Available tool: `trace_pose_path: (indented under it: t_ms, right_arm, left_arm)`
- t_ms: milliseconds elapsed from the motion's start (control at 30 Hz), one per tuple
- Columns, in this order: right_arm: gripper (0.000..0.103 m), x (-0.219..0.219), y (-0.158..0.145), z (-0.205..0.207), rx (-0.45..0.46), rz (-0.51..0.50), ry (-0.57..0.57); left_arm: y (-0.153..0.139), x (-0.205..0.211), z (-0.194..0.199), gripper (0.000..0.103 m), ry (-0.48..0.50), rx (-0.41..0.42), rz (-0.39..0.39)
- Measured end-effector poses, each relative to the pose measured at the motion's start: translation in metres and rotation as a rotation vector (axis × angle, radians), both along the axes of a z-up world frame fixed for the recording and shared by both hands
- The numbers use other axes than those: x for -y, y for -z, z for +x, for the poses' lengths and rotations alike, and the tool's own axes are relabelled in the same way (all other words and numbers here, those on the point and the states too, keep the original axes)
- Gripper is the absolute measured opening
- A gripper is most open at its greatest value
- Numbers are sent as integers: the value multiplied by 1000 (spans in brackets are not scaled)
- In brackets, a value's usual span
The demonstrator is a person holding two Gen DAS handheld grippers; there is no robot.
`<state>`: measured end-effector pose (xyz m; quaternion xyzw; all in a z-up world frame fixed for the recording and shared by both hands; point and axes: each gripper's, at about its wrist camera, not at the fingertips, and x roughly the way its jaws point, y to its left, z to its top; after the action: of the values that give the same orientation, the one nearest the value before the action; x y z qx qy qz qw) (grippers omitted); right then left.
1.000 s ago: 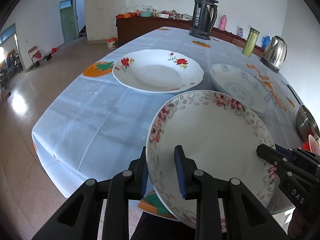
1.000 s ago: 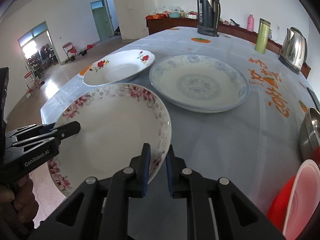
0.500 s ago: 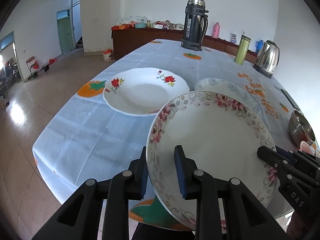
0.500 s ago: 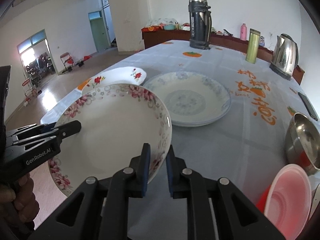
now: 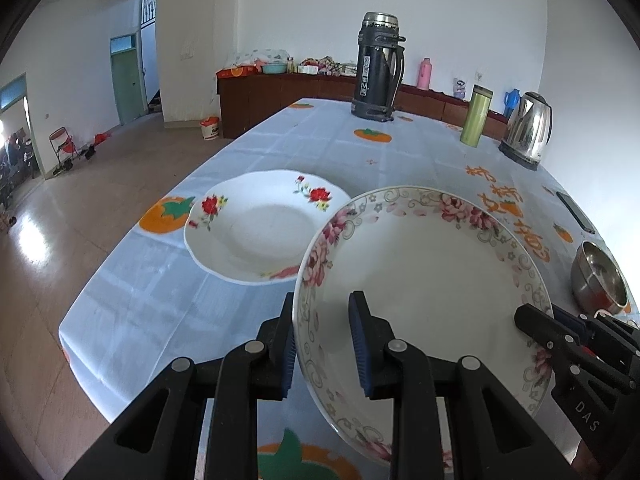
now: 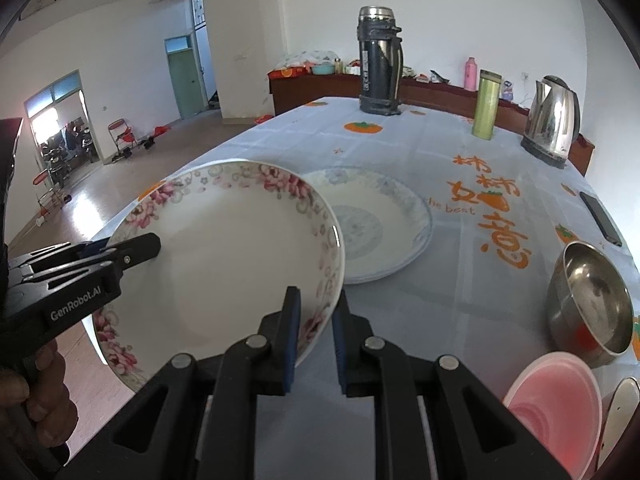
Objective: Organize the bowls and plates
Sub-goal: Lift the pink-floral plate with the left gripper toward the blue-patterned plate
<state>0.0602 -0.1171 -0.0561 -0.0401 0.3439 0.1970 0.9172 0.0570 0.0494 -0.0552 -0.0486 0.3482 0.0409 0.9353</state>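
Both hand-held grippers, left (image 5: 322,344) and right (image 6: 314,338), clamp opposite rims of pink-flowered plate (image 5: 424,280): stiff, glazed-slippery, breakable.

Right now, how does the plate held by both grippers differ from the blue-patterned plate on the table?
The held plate has a pink floral rim; the blue-patterned plate has blue motifs. The held plate is lifted and tilted; the blue-patterned plate lies flat on the table. Both are round and white inside.

Blue-patterned plate (image 6: 384,220) partly hidden behind pink-flowered plate (image 6: 224,256); pink bowl (image 6: 556,412) cut by edge.
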Motion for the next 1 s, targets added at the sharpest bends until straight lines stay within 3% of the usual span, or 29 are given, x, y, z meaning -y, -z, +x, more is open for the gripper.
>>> trace_pose_path:
  t_ms: [333, 1000]
  right_arm:
    - [16, 3, -7, 17, 62, 8, 43]
    - [16, 8, 1, 45, 96, 6, 147]
  left_arm:
    - [-10, 6, 21, 27, 6, 59, 31]
    - [-4, 21, 60, 27, 28, 80, 65]
